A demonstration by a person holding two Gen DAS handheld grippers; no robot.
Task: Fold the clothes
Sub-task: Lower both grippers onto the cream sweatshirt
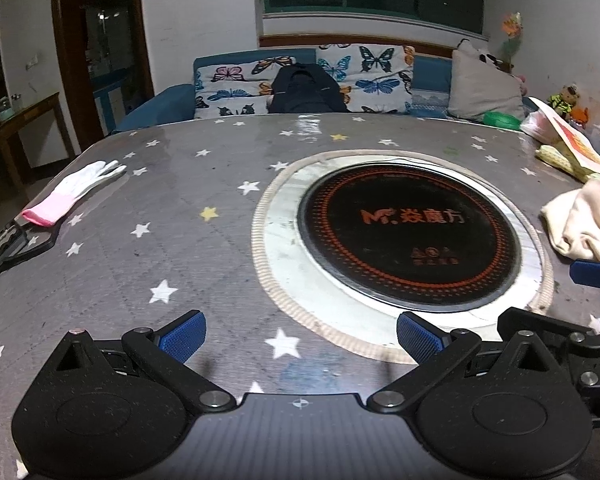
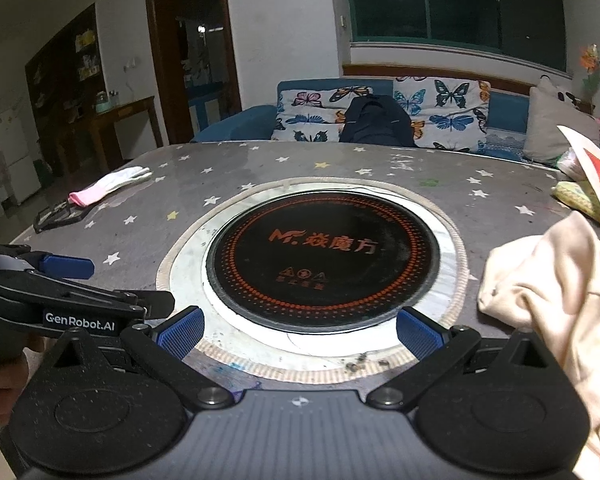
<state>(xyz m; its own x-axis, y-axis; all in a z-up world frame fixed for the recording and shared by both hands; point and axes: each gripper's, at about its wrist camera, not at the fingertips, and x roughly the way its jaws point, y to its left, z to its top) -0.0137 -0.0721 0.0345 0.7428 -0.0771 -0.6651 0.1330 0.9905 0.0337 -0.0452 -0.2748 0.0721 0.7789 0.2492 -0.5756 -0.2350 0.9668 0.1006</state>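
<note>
Right wrist view: cream garment (image 2: pixel 548 280) crumpled on star-print table (image 2: pixel 260 168).

My table cover (image 1: pixel 188 200) is grey, dotted with white stars and a few yellow ones. The round cooktop (image 2: pixel 324 256) is black with rings of orange dots and orange lettering, set in a silvery ring. The bunched garment (image 2: pixel 548 280) at my right is pale cream. The glove (image 1: pixel 76 190) is white with a pink cuff. My gripper pads (image 1: pixel 184 334) are blue on black arms. The sofa (image 2: pixel 236 124) is blue, its cover (image 2: pixel 444 108) white with multicoloured butterflies.
</note>
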